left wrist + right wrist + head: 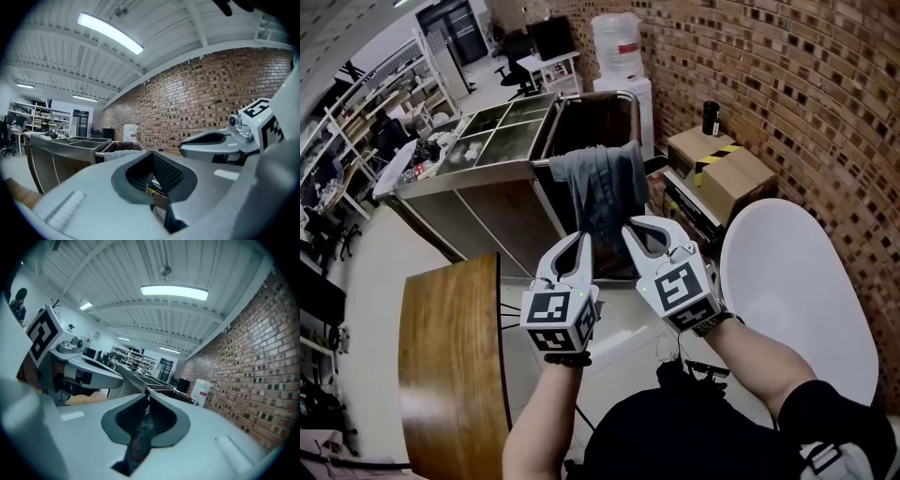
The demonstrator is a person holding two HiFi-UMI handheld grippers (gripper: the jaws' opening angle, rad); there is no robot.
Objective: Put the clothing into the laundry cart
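Grey garment [602,192] being pinched by left gripper [582,239] and right gripper [629,231]; best being lifted over the far cart's [598,95] rim.

I can read no words or numbers. The cube [560,319] on my left gripper [584,239] and the cube [680,288] on my right gripper [630,230] carry only black-and-white square patterns. The red label [625,47] on the water bottle [614,28] is too small to read.
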